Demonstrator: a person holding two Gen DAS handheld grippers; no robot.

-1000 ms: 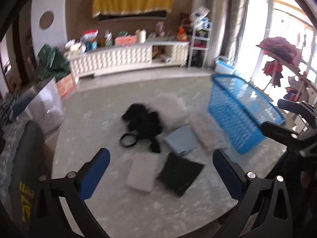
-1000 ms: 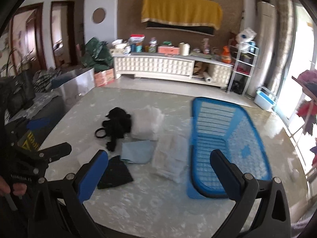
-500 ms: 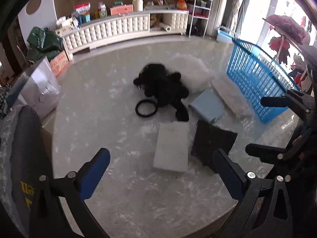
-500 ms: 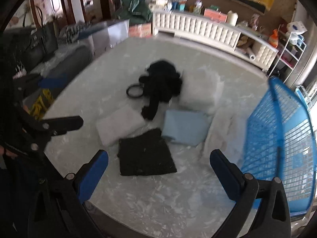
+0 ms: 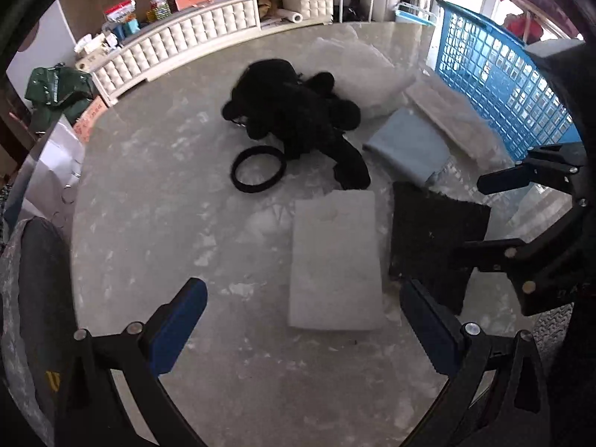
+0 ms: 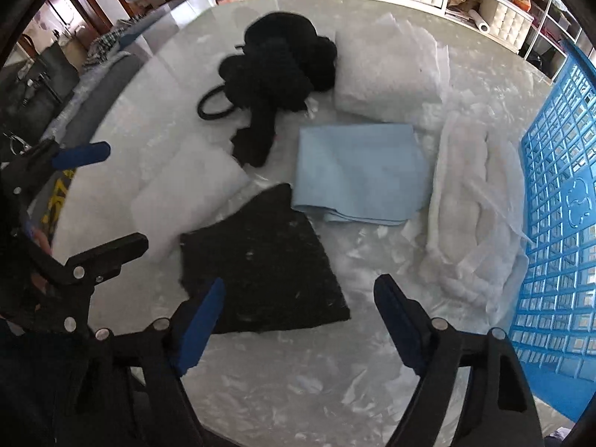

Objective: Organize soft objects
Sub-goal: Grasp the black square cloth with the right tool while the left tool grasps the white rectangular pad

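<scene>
Soft things lie on a round marble table (image 5: 149, 193). A white foam pad (image 5: 335, 257) lies just ahead of my open left gripper (image 5: 303, 324). A black felt square (image 6: 264, 260) lies right in front of my open right gripper (image 6: 298, 320), whose left fingertip overlaps its near edge. Behind them lie a folded light-blue cloth (image 6: 357, 171), a black plush toy (image 6: 275, 70) with a black ring (image 5: 259, 169), a white pillow (image 6: 387, 70) and a bagged white bundle (image 6: 469, 208). Both grippers are empty.
A blue plastic laundry basket (image 6: 558, 193) stands at the table's right edge; it also shows in the left wrist view (image 5: 491, 70). A white sideboard (image 5: 193, 41) with clutter runs along the far wall. A dark chair (image 5: 33, 279) stands at the left.
Both grippers have dropped and tilted down toward the table, closer to the foam pad and the black felt. Nothing on the table has moved.
</scene>
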